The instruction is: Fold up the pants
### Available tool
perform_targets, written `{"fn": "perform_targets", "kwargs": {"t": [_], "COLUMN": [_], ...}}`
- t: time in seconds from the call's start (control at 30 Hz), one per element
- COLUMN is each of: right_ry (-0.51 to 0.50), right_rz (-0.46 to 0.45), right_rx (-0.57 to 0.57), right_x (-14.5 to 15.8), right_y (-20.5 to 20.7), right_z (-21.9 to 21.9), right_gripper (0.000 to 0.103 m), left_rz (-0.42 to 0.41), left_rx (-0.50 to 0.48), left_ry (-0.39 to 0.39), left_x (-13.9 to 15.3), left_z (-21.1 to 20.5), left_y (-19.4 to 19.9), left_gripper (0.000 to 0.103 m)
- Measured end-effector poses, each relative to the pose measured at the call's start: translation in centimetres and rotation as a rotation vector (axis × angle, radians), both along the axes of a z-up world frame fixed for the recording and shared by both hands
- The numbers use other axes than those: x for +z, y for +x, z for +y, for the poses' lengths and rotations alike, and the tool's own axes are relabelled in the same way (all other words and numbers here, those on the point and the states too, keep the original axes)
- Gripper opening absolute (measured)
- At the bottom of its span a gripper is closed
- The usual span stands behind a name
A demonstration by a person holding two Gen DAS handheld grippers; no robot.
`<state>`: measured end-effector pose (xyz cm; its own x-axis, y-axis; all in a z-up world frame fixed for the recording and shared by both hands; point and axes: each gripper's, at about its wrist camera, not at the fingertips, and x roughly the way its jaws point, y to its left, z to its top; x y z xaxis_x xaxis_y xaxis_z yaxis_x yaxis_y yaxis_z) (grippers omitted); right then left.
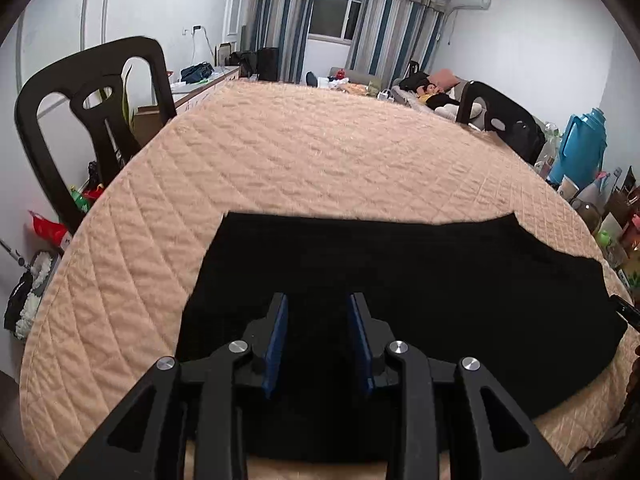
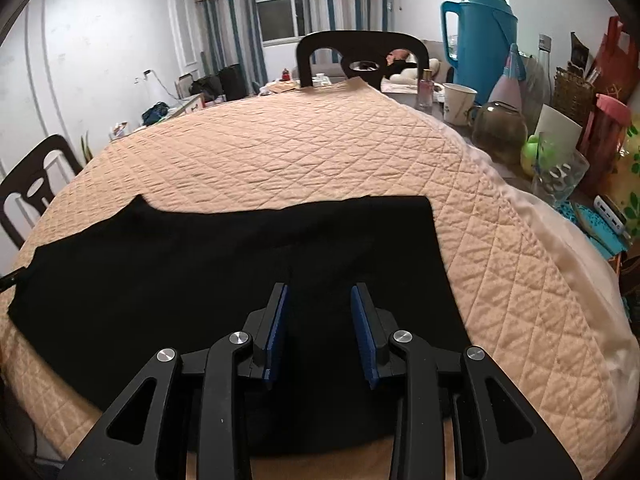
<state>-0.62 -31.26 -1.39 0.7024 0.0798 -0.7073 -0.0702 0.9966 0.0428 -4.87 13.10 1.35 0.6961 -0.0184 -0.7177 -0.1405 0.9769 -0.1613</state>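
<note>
1. Black pants (image 1: 400,280) lie flat on the quilted surface (image 1: 300,160), spread wide ahead of and beneath both tools.
2. Left tool (image 1: 318,300): pads spread apart over the cloth, nothing pinched between them.
3. Right tool (image 2: 320,292): pads likewise spread, hovering over the pants (image 2: 240,260), gripping nothing.
4. Step in hand, as judged: between folds, with the cloth released and a fresh hold not yet taken.
5. Next move likely calls for each tool to find an edge near its own side, pinch all layers, and lift evenly.
6. Hard to make out: layers and seams vanish in the black; the near hem is hidden under the tools, so the fold count is uncertain.
</note>
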Motion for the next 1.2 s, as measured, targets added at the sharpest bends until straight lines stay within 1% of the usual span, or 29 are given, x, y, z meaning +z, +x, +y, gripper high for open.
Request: {"fn": "perform_targets", "kwargs": {"t": [0.1, 0.2, 0.23, 0.37, 0.5, 0.57, 0.6, 0.67, 0.73, 0.83, 0.93, 1.13, 1.2], "right_ry": [0.005, -0.012, -0.012, 0.010, 0.018, 0.028, 0.029, 0.008, -0.011, 0.023, 0.021, 0.034, 0.040], "right_rz": [0.012, 0.037, 0.034, 0.022, -0.009, -0.009, 0.002, 0.012, 0.004, 0.001, -0.012, -0.019, -0.018], "right_rx": [0.028, 0.041, 0.039, 0.039, 0.093, 0.121, 0.130, 0.127, 0.128, 0.154, 0.185, 0.251, 0.260], "right_x": [-0.4, -1.5, -1.7, -1.2, -0.7, -1.0, -1.4, -1.9, -1.8, -1.4, -1.1, -1.1, -1.2], "right_y": [-1.0, -1.5, -1.6, -2.3, -2.8, -2.7, -2.5, -2.4, -2.4, -2.2, -2.2, -1.9, -1.7], "right_z": [0.6, 1.0, 1.0, 1.3, 2.9, 3.4, 3.6, 4.2, 4.6, 5.0, 6.1, 8.3, 8.7], "right_gripper": [0.033, 0.034, 0.036, 0.037, 0.037, 0.037, 0.037, 0.037, 0.037, 0.037, 0.037, 0.037, 0.037], "left_rz": [0.025, 0.015, 0.014, 0.011, -0.006, 0.010, 0.000, 0.001, -0.001, -0.003, -0.007, -0.011, -0.013], "left_rx": [0.005, 0.013, 0.017, 0.030, 0.050, 0.062, 0.062, 0.062, 0.063, 0.067, 0.073, 0.084, 0.093], "left_ry": [-0.004, 0.009, 0.008, 0.014, -0.006, -0.011, -0.003, 0.013, 0.009, 0.008, -0.003, 0.005, 0.004], "left_x": [-1.0, -0.9, -0.9, -0.6, -0.4, -1.0, -1.0, -1.0, -1.0, -0.9, -0.7, -0.6, -0.5], "left_z": [0.1, -0.1, -0.1, -0.1, 0.1, 0.3, 0.2, -0.1, -0.2, -0.3, -0.2, -0.1, 0.2], "left_y": [-0.6, -1.4, -1.6, -2.4, -2.9, -2.9, -3.2, -3.3, -3.4, -3.6, -3.8, -4.3, -4.5], "left_gripper": [0.034, 0.034, 0.034, 0.034, 0.035, 0.036, 0.036, 0.036, 0.037, 0.037, 0.037, 0.037, 0.039]}}
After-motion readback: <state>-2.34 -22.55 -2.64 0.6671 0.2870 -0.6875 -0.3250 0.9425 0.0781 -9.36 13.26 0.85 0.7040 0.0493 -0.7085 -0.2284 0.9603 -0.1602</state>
